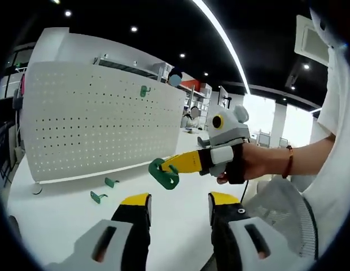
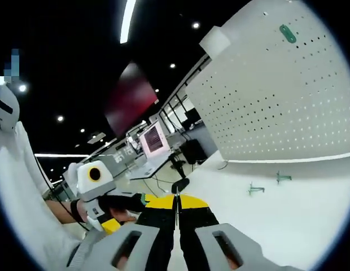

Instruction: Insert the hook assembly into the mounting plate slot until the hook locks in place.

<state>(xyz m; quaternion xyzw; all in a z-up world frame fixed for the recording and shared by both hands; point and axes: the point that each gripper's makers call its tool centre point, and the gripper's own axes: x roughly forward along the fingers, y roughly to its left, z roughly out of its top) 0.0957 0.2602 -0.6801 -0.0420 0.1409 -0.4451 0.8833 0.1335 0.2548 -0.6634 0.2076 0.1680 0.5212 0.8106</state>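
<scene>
Green rigid plastic, the hook [image 1: 164, 173] hung pinched in the right hand-held gripper [image 1: 174, 164] before the pegboard [image 1: 96, 127]; the left hand-held gripper [image 1: 178, 206] stood spread, empty. In the right gripper view, its jaws pressed together below the pegboard [image 2: 276, 96]; light, stiff, probably best held by its flat tab.

In the left gripper view the left gripper [image 1: 179, 204] rises from the bottom with its two yellow-tipped jaws standing apart, nothing between them. The right gripper [image 1: 174, 167] comes in from the right, held in the person's hand [image 1: 249, 162], its jaws closed on a green hook [image 1: 163, 174]. The forearm [image 1: 307, 153] runs to the right edge, a band on the wrist, a white sleeve above. In the right gripper view the right gripper [image 2: 176, 199] has its jaws pressed together, and the left gripper [image 2: 110, 225] shows at lower left.
</scene>
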